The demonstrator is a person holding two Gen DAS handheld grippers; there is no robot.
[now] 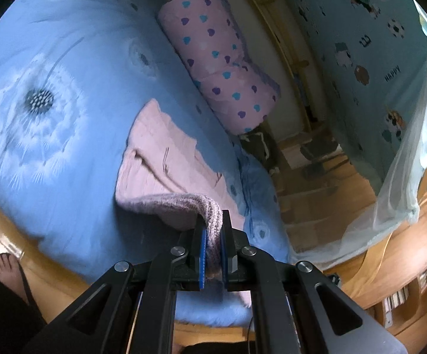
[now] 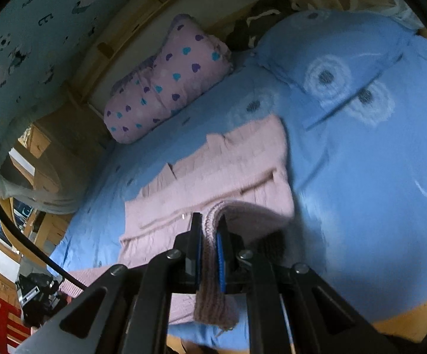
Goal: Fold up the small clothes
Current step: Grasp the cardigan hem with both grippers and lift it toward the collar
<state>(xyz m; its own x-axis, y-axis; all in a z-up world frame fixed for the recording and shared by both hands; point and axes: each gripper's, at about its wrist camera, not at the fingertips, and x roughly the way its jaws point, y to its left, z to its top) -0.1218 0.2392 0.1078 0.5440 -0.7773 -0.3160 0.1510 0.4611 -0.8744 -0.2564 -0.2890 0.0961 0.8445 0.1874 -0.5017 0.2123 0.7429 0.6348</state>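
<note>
We see the scene through two fisheye cameras, each mounted just behind a tool and looking forward along its two fingers. The left wrist view looks slightly downward past the left tool [image 1: 212, 236] across the bed [image 1: 65, 67], with the bed's edge and the wooden floor [image 1: 325, 183] to the right. The right wrist view tilts downward more steeply past the right tool [image 2: 210, 236], close over the same bed. Both views share the blue bedding, the pink knit garment [image 1: 160, 159] directly ahead, the heart-print pillow [image 1: 213, 59] and the cartoon-print curtain [image 1: 361, 44].
</note>
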